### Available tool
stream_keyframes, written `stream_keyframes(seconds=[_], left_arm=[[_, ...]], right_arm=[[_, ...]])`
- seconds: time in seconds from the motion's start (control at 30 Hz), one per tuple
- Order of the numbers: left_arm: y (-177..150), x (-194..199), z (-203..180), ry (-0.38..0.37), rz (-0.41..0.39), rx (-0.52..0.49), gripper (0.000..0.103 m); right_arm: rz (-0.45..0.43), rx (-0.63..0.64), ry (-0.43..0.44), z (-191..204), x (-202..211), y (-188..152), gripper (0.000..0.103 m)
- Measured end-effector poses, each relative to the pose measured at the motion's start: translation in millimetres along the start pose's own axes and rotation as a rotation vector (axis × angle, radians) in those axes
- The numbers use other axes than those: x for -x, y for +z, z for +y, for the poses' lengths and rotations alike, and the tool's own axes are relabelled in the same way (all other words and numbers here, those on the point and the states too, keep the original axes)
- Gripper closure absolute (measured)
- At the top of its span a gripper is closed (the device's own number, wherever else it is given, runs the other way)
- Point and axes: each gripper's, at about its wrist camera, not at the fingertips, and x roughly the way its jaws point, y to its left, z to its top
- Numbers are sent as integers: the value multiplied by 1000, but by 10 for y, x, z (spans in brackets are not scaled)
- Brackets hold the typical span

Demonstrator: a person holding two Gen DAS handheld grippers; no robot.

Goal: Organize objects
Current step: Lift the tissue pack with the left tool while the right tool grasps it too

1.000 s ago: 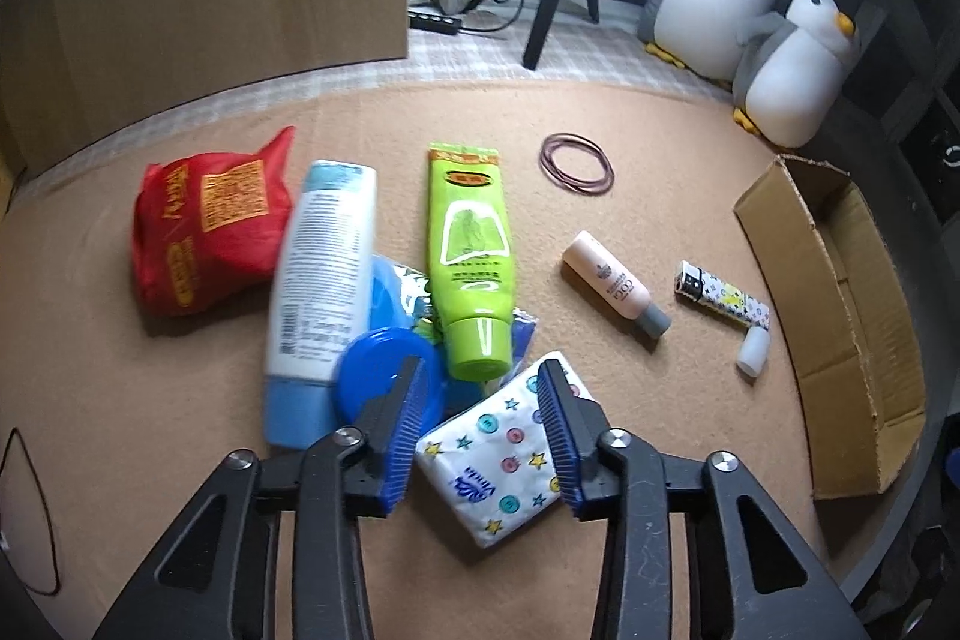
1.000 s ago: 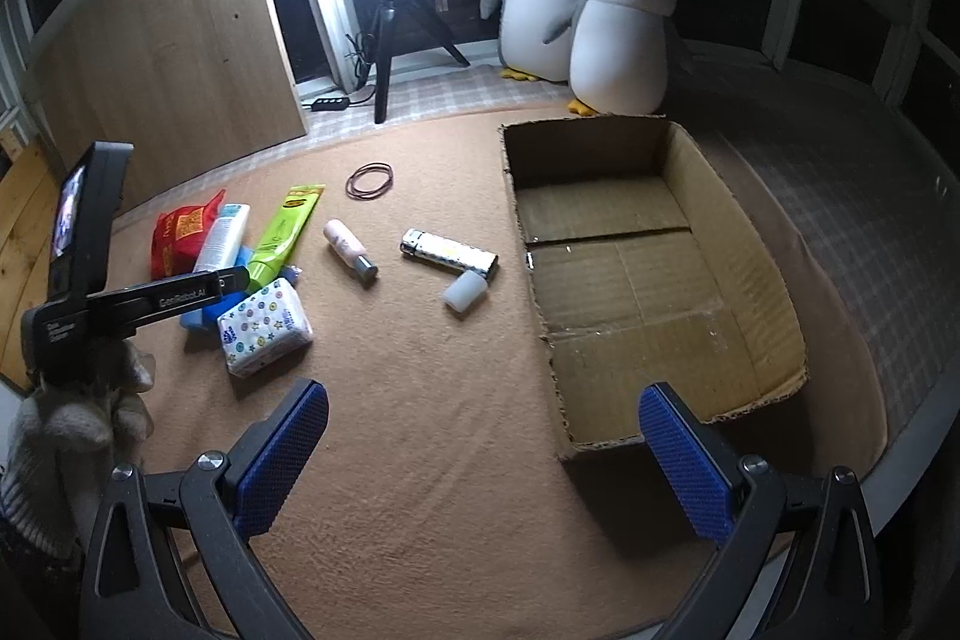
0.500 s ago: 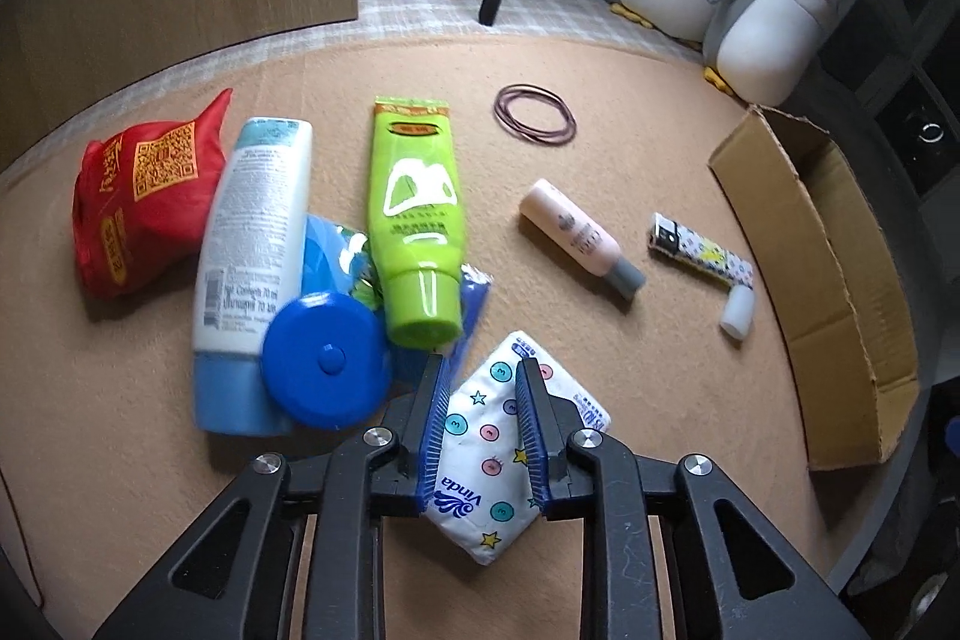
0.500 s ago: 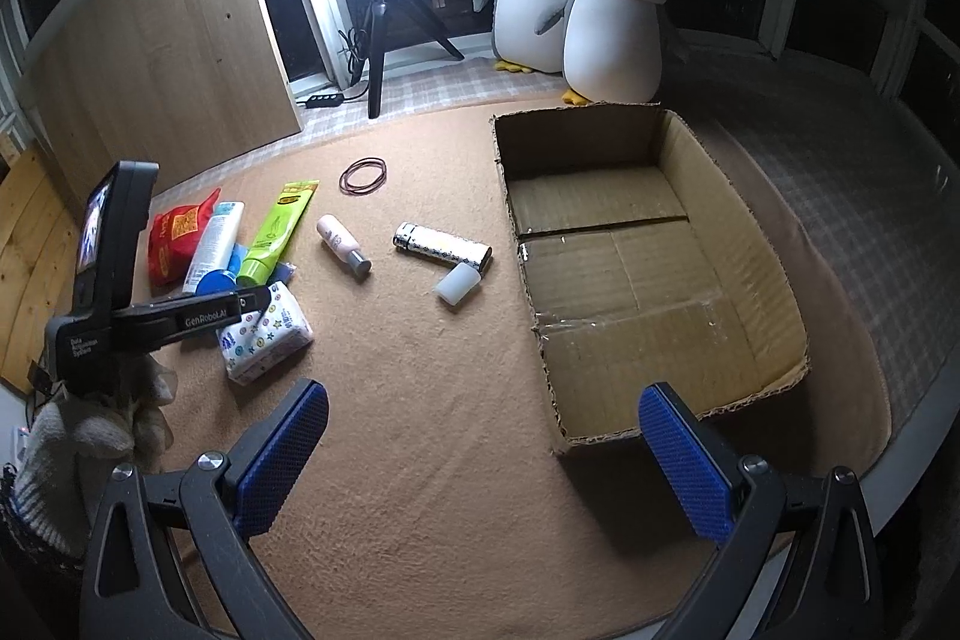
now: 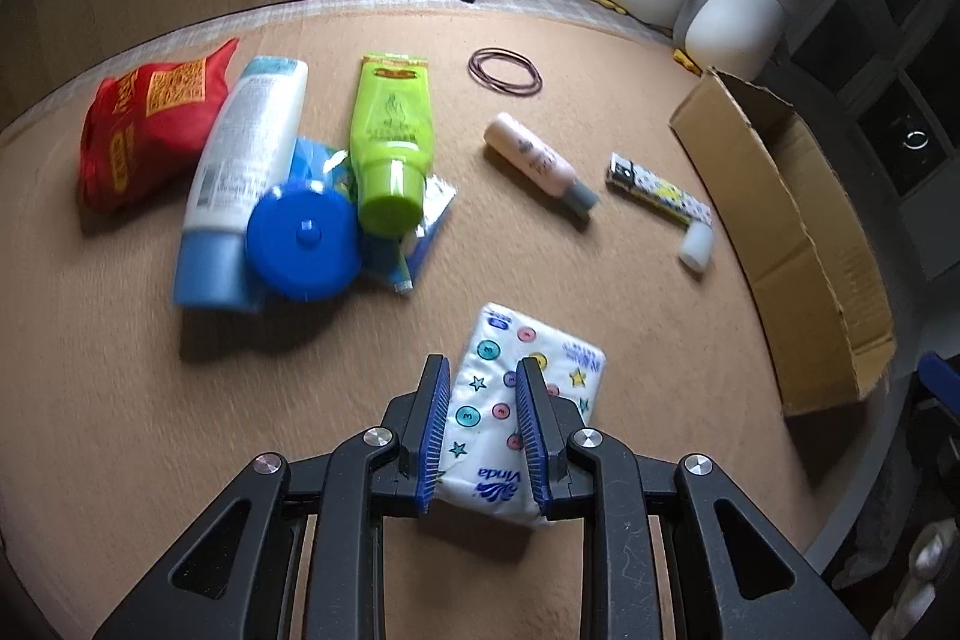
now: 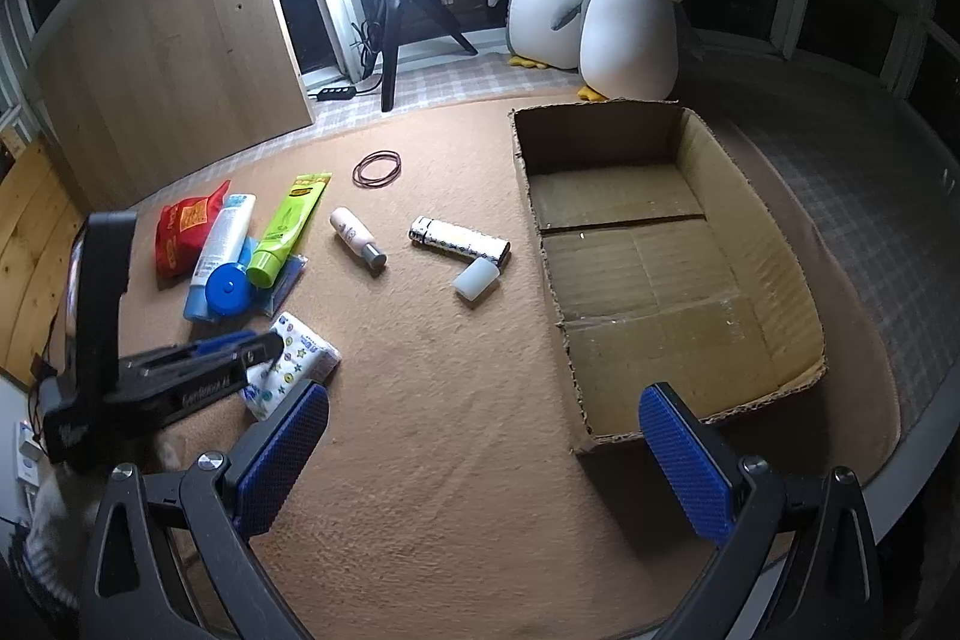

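Observation:
My left gripper (image 5: 480, 364) is shut on a white tissue pack (image 5: 564, 358) printed with stars and buttons, both blue pads pressing its sides. The pack sits apart from the pile, over the tan carpet. In the right wrist view the same left gripper (image 6: 267, 343) holds the tissue pack (image 6: 303, 358) at the lower left. My right gripper (image 6: 485, 394) stands wide open over bare carpet, with nothing between its fingers. An open cardboard box (image 6: 750, 220) lies just right of it, and no objects show inside.
A red bag (image 5: 144, 124), white-blue tube (image 5: 246, 160), blue lid (image 5: 303, 238) and green tube (image 5: 393, 130) are piled at the left. A pink bottle (image 5: 534, 160), patterned tube (image 5: 660, 196) and rubber bands (image 5: 504, 70) lie mid-carpet. Two plush penguins (image 6: 630, 28) and a light tripod (image 6: 390, 40) stand behind.
The left gripper closed on the tissue pack, then drew it away from the pile toward the box side. The right gripper stayed still and open.

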Motion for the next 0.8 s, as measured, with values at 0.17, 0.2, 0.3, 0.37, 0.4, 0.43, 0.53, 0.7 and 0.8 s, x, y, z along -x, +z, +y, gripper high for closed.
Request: stream_keyframes(seconds=[0.17, 0.2, 0.3, 0.37, 0.4, 0.43, 0.53, 0.7, 0.8], left_arm=[[-147, 91, 2, -29, 13, 21, 78], [-178, 121, 2, -32, 12, 18, 78], [-265, 204, 19, -55, 13, -5, 71], [-304, 250, 32, -62, 9, -23, 50], [-322, 266, 36, -70, 9, -37, 46], [-340, 285, 36, -81, 8, -53, 42], [-358, 306, 27, -97, 12, -86, 41], [-368, 274, -24, -125, 28, -124, 39], [-360, 232, -27, -140, 39, -126, 39]], right_arm=[[4, 14, 14, 72, -32, 3, 1], [5, 17, 19, 85, -41, 1, 1], [10, 16, 44, 111, -71, -2, 1], [19, 8, 66, 122, -106, -3, 1], [28, 8, 75, 134, -135, -1, 1], [37, 7, 82, 152, -163, -2, 1], [68, 3, 107, 193, -268, -5, 1], [134, 1, 151, 276, -510, -7, 0], [177, 2, 186, 340, -664, 6, 0]])
